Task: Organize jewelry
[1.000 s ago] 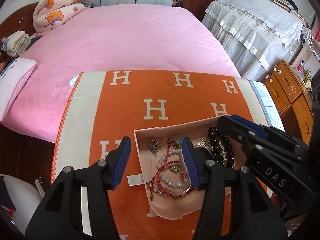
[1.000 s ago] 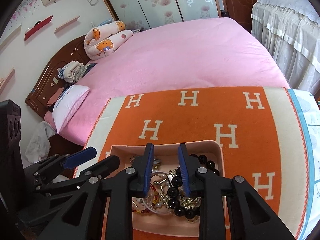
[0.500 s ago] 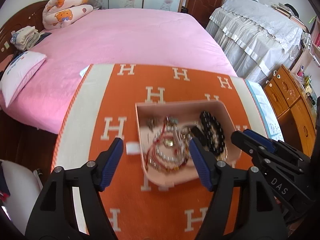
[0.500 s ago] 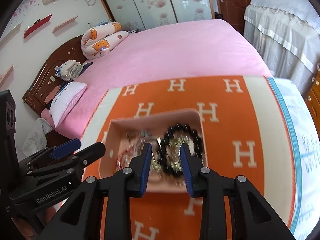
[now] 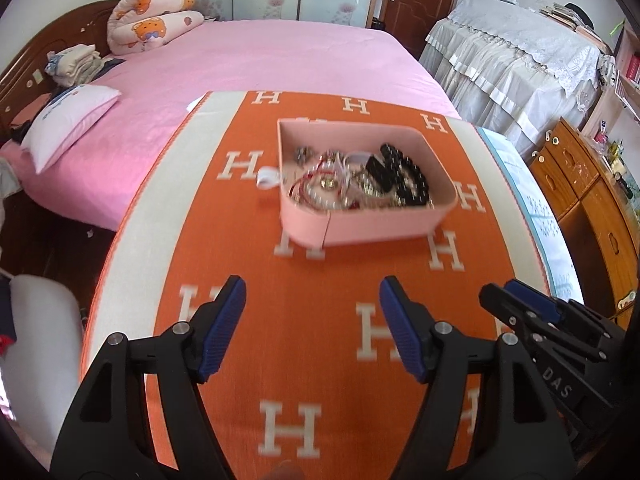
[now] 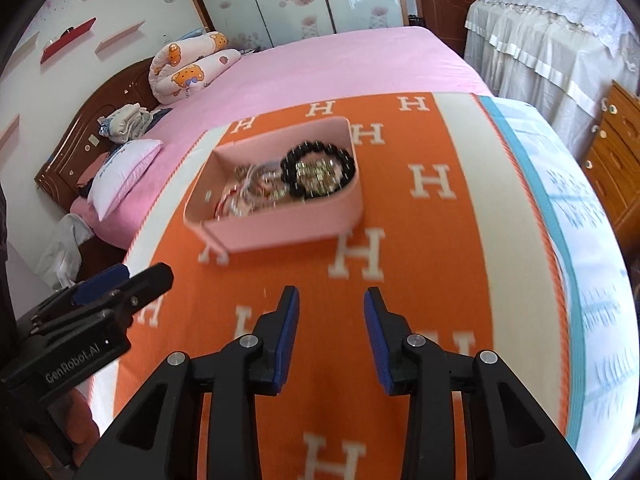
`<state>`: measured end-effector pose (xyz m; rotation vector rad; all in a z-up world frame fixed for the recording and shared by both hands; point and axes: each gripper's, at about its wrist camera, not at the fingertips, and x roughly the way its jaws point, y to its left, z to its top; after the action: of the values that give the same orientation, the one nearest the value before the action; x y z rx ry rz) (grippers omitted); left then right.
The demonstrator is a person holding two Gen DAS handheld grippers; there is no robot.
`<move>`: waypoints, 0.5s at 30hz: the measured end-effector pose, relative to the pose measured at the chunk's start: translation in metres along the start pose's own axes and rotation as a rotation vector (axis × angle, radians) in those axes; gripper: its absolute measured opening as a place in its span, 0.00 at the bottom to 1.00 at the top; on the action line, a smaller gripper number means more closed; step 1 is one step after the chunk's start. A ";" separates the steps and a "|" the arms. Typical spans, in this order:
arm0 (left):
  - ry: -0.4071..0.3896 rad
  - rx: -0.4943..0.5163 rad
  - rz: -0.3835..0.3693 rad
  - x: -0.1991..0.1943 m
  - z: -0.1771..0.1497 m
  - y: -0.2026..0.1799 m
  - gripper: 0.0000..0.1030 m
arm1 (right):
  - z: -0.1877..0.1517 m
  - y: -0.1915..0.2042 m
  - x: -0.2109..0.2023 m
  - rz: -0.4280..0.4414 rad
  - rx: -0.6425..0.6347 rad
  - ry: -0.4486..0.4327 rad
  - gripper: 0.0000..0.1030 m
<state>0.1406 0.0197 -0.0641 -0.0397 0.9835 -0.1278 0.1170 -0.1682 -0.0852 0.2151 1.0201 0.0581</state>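
A pink tray (image 5: 372, 224) (image 6: 288, 232) stands on the orange H-patterned blanket (image 5: 320, 320). It holds tangled jewelry: a black bead bracelet (image 5: 404, 172) (image 6: 320, 168), white pearls, red cord and gold pieces. A small white tag (image 5: 268, 178) lies just left of the tray. My left gripper (image 5: 312, 328) is open and empty, well in front of the tray. My right gripper (image 6: 330, 328) is open and empty, also in front of the tray; it shows in the left wrist view (image 5: 520, 304).
The blanket covers a table beside a pink bed (image 5: 260, 60) with pillows (image 5: 72, 116). A covered cabinet (image 5: 520, 60) and wooden drawers (image 5: 592, 200) stand at the right. A blue-white cloth (image 6: 580, 240) edges the blanket's right side.
Both grippers have drawn back and up from inside the tray. The right gripper has opened wider. The jewelry stays in the tray.
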 end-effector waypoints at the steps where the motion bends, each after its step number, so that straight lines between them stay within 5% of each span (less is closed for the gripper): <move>1: -0.002 -0.002 0.009 -0.005 -0.005 0.000 0.65 | -0.007 0.000 -0.006 -0.004 -0.002 -0.002 0.34; 9: -0.005 -0.038 0.097 -0.076 -0.041 -0.002 0.65 | -0.056 0.014 -0.089 -0.037 -0.058 -0.070 0.52; 15: 0.020 -0.046 0.137 -0.128 -0.047 -0.010 0.65 | -0.060 0.025 -0.150 -0.040 -0.086 -0.101 0.61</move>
<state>0.0300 0.0266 0.0167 -0.0130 1.0060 0.0201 -0.0109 -0.1573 0.0155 0.1182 0.9193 0.0541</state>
